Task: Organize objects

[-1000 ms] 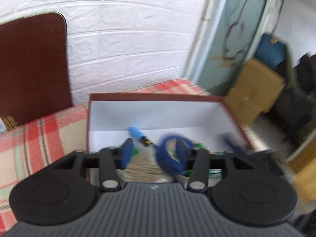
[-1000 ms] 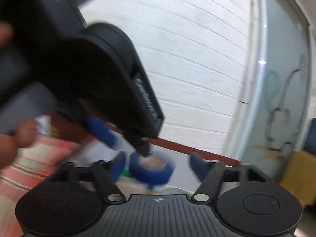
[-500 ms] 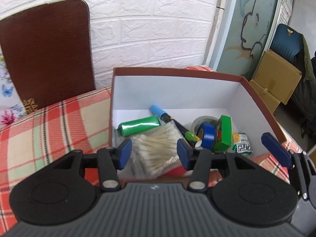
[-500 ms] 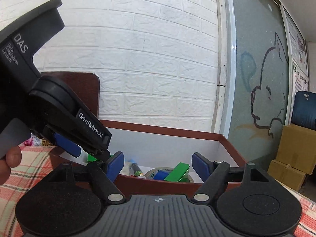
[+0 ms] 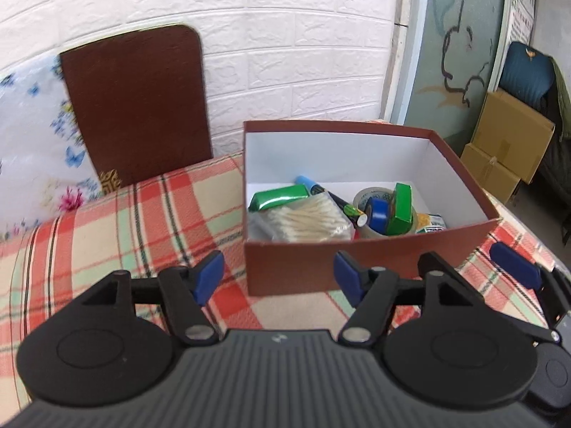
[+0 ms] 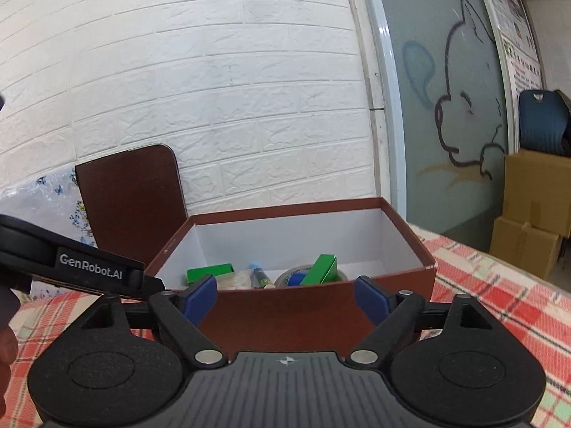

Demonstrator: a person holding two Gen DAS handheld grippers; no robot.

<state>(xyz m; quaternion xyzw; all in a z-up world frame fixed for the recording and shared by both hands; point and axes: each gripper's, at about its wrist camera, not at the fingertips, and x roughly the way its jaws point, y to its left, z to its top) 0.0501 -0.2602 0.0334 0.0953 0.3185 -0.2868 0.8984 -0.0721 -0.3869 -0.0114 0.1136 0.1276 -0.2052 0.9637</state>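
An open rectangular cardboard box [image 5: 371,267], reddish-brown outside and white inside, stands on a table covered with a red, cream and green plaid cloth [image 5: 117,228]; it is the landmark for everything here. Inside the box, toward its left wall, lies a shiny green foil-wrapped packet [image 5: 278,197], and just in front of it a clear bag of wooden cotton swabs [image 5: 307,219]; behind these a marker with a light-blue cap [image 5: 309,183] runs slantwise toward the box's middle. Right of centre a roll of clear packing tape [image 5: 371,198] lies flat, with a small roll of blue tape [image 5: 379,214] and a green cardboard carton [image 5: 401,210] propped on it; a small printed packet [image 5: 431,222] lies at the near right corner.

The left gripper [image 5: 276,278] hovers before the box's near wall, toward its left corner; its blue-padded jaws are opening and nothing sits between them. The right gripper [image 6: 285,296] faces the same near wall from lower down, just outside the box; its jaws are opening too, spread wide with only the box front seen past them, nothing held.

Behind the box to its left, a dark brown rounded-corner board [image 5: 137,107] leans against a white brick-pattern wall [image 5: 267,28]; brown cardboard cartons [image 5: 506,149] stand well off to the box's right.
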